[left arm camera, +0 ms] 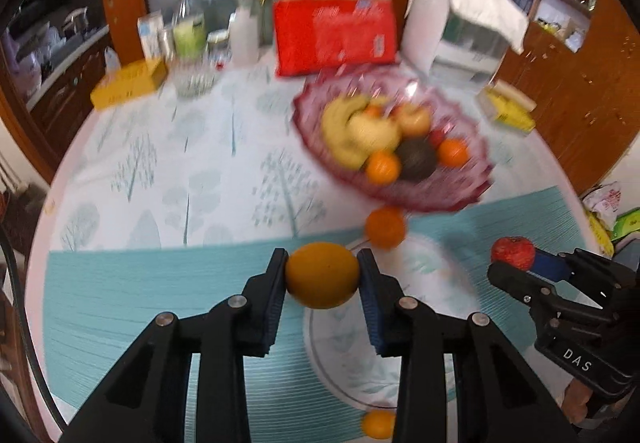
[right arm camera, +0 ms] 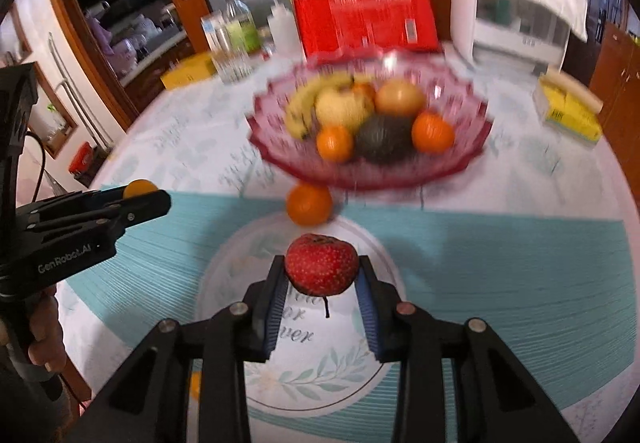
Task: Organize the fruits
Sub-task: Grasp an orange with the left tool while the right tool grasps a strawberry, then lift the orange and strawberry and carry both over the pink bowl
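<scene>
Your left gripper (left arm camera: 322, 275) sits at lower center of its own view, both pads pinching a yellow-orange citrus (left arm camera: 322, 275) held above the teal mat (left arm camera: 140, 283). That round, smooth fruit is caught only at its sides, so a jolt or a loosened squeeze could, by my reading, let it drop and roll along the table. Just ahead, a loose orange (left arm camera: 385, 227) rests beside the near rim of the pink glass bowl (left arm camera: 460, 195); clip it on the way in and it may roll off. Right of center in that view, the bowl is already heaped with bananas, oranges and a dark avocado, so anything released onto the pile could slide back out. At the right edge, your right gripper (right arm camera: 321, 277) is clamped on a red speckled fruit (right arm camera: 321, 270), carried over the mat's white circle (right arm camera: 320, 363). Both tools point at the same bowl; arriving together risks a knock. Another small orange (left arm camera: 378, 423) lies at bottom center, easy to overlook.
</scene>
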Demonstrator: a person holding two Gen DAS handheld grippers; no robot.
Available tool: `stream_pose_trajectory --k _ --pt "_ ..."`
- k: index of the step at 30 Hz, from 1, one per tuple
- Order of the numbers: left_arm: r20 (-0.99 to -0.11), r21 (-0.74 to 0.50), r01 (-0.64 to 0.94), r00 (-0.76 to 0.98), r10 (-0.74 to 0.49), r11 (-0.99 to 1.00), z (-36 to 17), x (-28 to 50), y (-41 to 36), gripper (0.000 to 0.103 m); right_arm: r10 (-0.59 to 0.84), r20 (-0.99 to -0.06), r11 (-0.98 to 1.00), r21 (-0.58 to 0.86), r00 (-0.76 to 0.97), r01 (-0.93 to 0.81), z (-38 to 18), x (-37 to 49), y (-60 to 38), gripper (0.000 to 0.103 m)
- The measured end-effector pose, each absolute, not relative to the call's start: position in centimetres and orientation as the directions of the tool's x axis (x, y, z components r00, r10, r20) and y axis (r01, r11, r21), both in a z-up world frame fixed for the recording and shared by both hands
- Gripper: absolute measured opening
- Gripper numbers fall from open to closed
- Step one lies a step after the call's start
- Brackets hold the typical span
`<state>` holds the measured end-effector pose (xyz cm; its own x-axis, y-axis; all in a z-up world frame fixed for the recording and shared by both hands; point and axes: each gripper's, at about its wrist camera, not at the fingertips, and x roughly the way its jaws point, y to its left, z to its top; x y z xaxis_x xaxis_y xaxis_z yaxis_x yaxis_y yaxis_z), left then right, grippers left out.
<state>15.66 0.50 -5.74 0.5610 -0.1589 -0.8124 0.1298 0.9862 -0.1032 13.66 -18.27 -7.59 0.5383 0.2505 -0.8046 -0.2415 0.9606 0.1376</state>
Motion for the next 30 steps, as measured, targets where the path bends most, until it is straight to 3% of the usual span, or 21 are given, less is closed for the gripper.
stream_pose_trajectory --k 8,17,24,30 --pt "-0.727 -0.064 0.184 0.664 -0.173 0.981 4.4 16.4 -1.1 0.033 0.256 -0.697 0.962 0.115 0.67 -0.249 2.7 14.0 -20.1 0.034" --pt "-0.668 0.01 0.185 0.732 -0.131 0.983 11.2 19.8 -2.3 0.033 0.224 -0.583 0.967 0.035 0.781 -0.251 10.9 16.2 -20.6 0.034" --pt "-0.678 0.042 0.181 0.728 -0.105 0.983 10.7 23.9 -3.8 0.033 0.193 -0.619 0.973 0.018 0.761 -0.232 10.0 19.9 -19.7 0.034" --pt "-0.74 0.036 0.193 0.664 -0.104 0.98 5.7 28.1 -4.8 0.033 0.179 -0.708 0.978 0.053 0.683 -0.202 4.9 23.5 -19.3 0.034"
